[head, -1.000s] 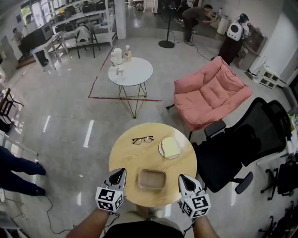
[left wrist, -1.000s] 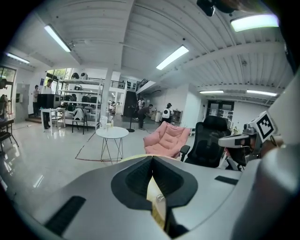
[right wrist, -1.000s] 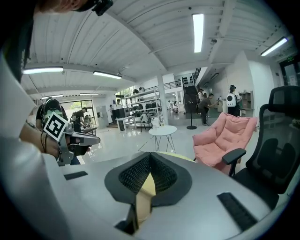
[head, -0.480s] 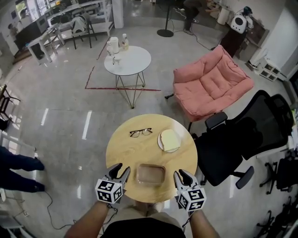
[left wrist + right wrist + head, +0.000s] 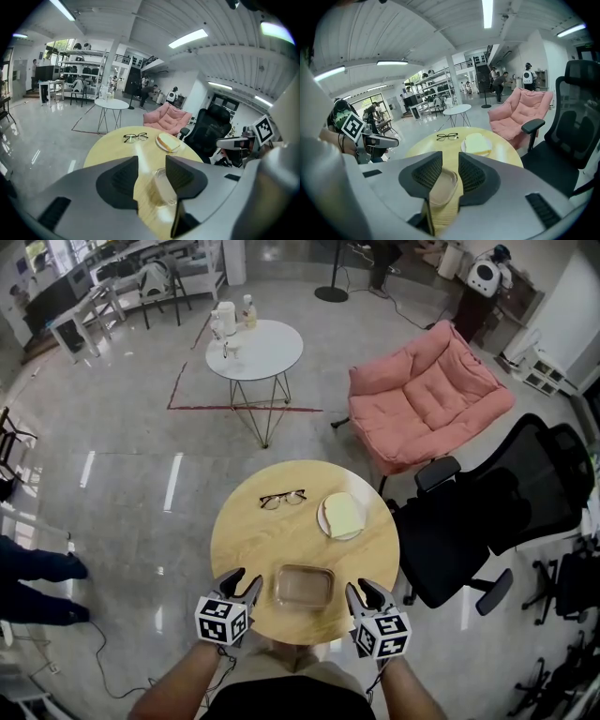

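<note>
**Both grippers spread, flanking a clear container at the counter's near edge**

A pink sofa [image 5: 427, 395] stands at the upper right of the head view. A black office chair [image 5: 487, 521] is below it, just beside the round wooden counter [image 5: 253, 540]. Well beyond the counter is a white round table [image 5: 255, 350] with a few bottles near its far edge.

The left gripper [image 5: 242, 579] hovers at the counter's near-left rim. Its fingers [image 5: 117, 178] are spread with nothing gripped, and only bare wood and the container's edge show through the gap. The right gripper [image 5: 361, 587] sits at the near-right rim. Its fingers [image 5: 473, 176] are likewise parted and empty.

The clear container [image 5: 304, 586] is a shallow rectangular tub. It lies flat on the counter between the two grippers, near each but touching neither. Farther back and to the right, a white plate [image 5: 325, 522] carries a slice of bread [image 5: 344, 515]. A pair of black-framed glasses [image 5: 282, 499] lies left of the plate, apart from it, with the lenses toward the far side.
</note>
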`<action>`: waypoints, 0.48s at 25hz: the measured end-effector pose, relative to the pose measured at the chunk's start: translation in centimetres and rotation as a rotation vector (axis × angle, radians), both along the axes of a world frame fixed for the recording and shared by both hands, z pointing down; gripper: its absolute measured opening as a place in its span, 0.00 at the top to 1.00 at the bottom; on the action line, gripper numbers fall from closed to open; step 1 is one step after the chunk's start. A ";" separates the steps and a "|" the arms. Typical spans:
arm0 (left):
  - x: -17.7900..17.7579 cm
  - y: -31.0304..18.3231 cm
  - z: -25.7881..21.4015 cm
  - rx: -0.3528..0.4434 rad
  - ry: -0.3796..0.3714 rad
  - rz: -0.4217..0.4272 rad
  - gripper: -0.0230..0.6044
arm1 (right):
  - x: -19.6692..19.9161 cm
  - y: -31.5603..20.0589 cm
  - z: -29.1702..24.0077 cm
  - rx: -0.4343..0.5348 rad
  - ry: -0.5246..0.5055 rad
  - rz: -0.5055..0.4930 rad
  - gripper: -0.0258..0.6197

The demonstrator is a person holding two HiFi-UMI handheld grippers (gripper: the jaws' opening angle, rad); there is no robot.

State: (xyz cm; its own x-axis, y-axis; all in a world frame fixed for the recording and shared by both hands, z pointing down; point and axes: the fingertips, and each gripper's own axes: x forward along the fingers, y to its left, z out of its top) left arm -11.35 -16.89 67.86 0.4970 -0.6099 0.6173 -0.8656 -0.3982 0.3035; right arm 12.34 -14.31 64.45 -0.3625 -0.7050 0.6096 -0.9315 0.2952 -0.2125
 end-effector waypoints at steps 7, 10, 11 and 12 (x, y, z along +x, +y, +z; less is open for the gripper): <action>1.4 0.9 3.0 -0.079 0.027 0.038 0.66 | -0.4 -0.4 3.3 -0.067 -0.007 -0.003 0.77; 1.8 1.0 4.0 -0.107 0.031 0.048 0.66 | -0.3 -0.3 4.9 -0.101 -0.026 -0.001 0.78; 1.8 1.1 4.4 -0.117 0.029 0.050 0.66 | -0.4 -0.2 5.5 -0.113 -0.036 0.002 0.78; 1.7 1.2 4.8 -0.125 0.027 0.053 0.66 | -0.5 -0.1 6.0 -0.125 -0.044 0.005 0.78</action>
State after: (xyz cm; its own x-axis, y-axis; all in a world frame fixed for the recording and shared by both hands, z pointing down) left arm -9.65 -15.72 72.64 0.5441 -0.5013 0.6728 -0.8351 -0.4005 0.3770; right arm 11.81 -14.42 70.45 -0.3874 -0.6267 0.6761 -0.9219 0.2595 -0.2877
